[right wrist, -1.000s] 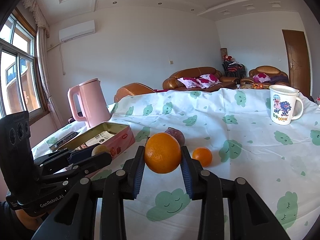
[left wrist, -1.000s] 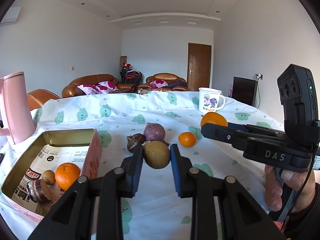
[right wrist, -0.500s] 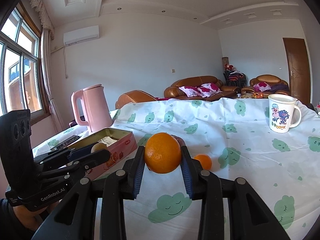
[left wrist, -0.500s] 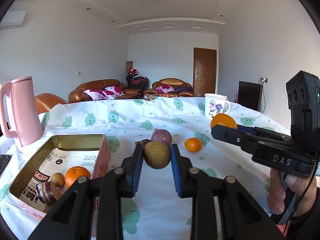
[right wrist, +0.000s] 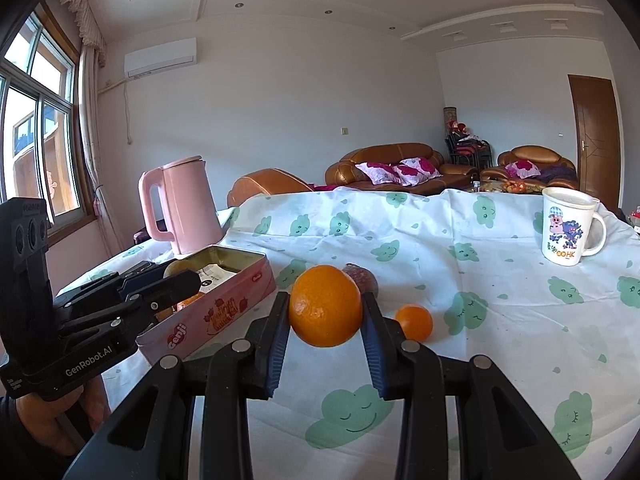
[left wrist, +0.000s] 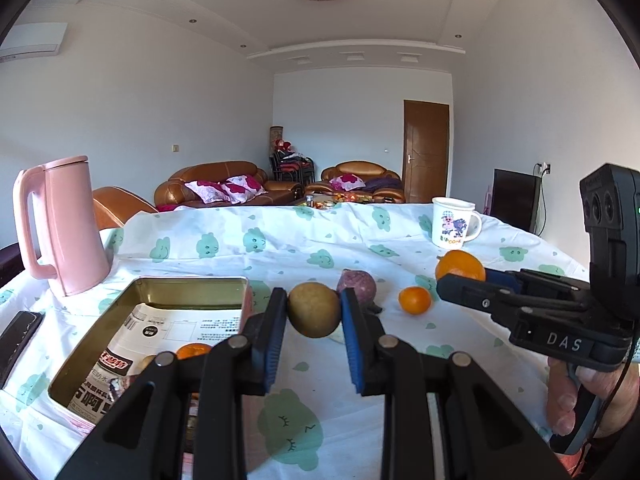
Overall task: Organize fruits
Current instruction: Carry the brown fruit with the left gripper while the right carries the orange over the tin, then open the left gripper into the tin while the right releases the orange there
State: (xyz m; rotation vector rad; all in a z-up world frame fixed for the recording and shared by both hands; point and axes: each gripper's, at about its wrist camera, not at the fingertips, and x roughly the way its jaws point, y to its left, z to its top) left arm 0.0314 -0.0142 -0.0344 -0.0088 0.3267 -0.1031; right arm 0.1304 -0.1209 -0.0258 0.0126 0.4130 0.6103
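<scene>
My left gripper point(left wrist: 314, 312) is shut on a brown-green round fruit point(left wrist: 314, 310) and holds it above the cloth, just right of the open pink tin box point(left wrist: 192, 282). The tin holds an orange point(left wrist: 192, 350) and other small fruit on printed paper. My right gripper point(right wrist: 325, 312) is shut on a large orange point(right wrist: 325, 306), held above the table right of the tin point(right wrist: 224, 312). A purple fruit point(left wrist: 356, 286) and a small orange point(left wrist: 415, 300) lie on the cloth beyond the grippers.
A pink kettle point(left wrist: 60, 224) stands at the back left of the tin. A white cartoon mug point(left wrist: 454, 222) stands at the far right. A dark flat object point(left wrist: 18, 336) lies at the left table edge. Sofas lie beyond the table.
Both grippers have risen and tilted up with their fruit still held. The left gripper has shifted nearer the tin, whose contents now sit lower behind its fingers.
</scene>
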